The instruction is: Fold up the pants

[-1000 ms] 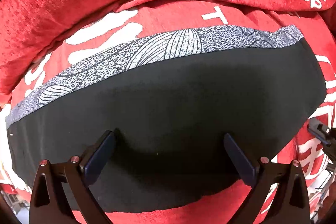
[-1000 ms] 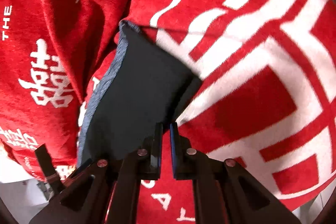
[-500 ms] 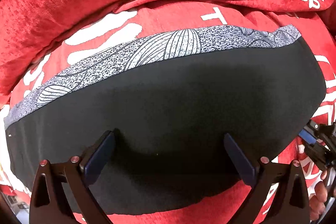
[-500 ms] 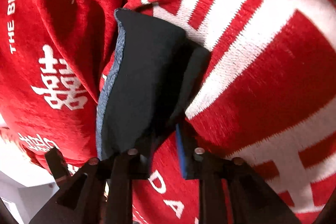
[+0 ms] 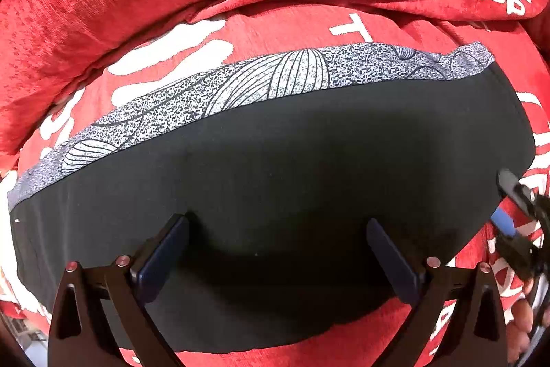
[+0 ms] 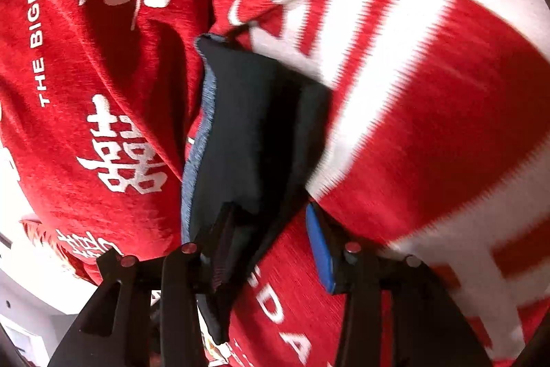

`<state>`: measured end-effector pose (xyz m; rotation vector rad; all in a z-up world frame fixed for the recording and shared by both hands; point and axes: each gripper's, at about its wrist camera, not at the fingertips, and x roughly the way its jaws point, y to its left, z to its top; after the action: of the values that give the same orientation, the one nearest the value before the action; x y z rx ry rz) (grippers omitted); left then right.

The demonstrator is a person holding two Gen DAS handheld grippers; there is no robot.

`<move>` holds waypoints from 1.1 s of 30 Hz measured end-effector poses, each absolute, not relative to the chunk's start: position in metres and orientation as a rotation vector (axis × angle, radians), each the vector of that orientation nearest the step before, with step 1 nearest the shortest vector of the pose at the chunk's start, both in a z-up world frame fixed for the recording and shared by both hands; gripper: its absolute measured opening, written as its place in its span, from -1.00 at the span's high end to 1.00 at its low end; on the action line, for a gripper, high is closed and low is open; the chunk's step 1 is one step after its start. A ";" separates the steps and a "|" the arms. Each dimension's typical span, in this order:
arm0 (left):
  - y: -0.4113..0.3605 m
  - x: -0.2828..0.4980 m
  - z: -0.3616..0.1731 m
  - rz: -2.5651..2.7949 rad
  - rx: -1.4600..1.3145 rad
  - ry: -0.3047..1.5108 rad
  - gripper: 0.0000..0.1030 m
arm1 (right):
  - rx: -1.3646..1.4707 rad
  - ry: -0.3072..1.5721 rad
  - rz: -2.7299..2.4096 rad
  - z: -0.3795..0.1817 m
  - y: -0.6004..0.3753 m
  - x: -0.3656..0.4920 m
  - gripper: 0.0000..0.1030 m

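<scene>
A: Where are the pants?
B: Black pants [image 5: 292,167] spread flat across a red blanket [image 5: 103,6] with white lettering; grey patterned waistband [image 5: 268,81] along the far edge.
A: And the left hand-held gripper [image 5: 278,250]?
B: Spread wide over the black cloth, nothing between the fingers.
A: The right hand-held gripper [image 6: 271,243]?
B: Parted too, at the near end of the pants [image 6: 247,133]. Dark fabric draped over the left finger [image 6: 223,250] and hanging into the gap; blue-padded finger [image 6: 319,250] clear of the cloth, against the blanket [image 6: 429,126]. Not pinched. View somewhat motion-blurred.
A: Seen from the left camera as well?
B: Yes, at the pants' right edge [image 5: 508,212].
</scene>
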<state>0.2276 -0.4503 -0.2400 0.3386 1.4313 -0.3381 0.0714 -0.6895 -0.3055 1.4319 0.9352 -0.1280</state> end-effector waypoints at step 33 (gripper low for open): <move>-0.414 0.220 -0.239 -0.305 0.363 1.330 -1.00 | 0.955 0.981 -0.009 -0.176 -0.635 0.160 0.75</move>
<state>0.2200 -0.4141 -0.2385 0.3628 1.3304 -0.3050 0.1596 -0.6351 -0.1757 0.9549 0.9815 -0.0095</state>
